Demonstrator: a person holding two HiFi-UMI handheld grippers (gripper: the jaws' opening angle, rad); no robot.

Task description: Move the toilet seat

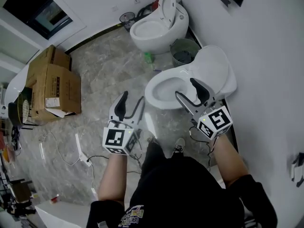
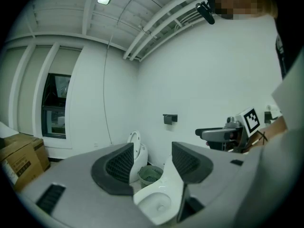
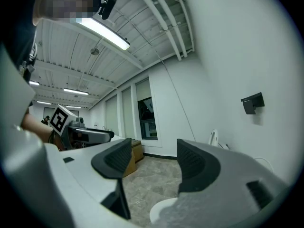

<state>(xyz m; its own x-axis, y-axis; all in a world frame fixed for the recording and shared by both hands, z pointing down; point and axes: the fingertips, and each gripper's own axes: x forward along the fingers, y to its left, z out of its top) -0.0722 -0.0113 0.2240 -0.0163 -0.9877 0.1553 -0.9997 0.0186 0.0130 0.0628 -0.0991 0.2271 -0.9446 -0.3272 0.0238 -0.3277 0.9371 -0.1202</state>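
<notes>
Hovering near the front rim of the toilet (image 1: pixel 153 95), your left gripper (image 1: pixel 133 99) and right gripper (image 1: pixel 185 87) gape empty. The toilet seat (image 1: pixel 217 69) stands raised, not yet grasped.

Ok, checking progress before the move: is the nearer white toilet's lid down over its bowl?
No, that white lid stands raised behind the open white ceramic bowl.

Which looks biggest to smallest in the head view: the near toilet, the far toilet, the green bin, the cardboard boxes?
1. near toilet: largest, though it is also closest to the camera.
2. cardboard boxes and far toilet: too alike to rank.
3. green bin: smallest.
</notes>
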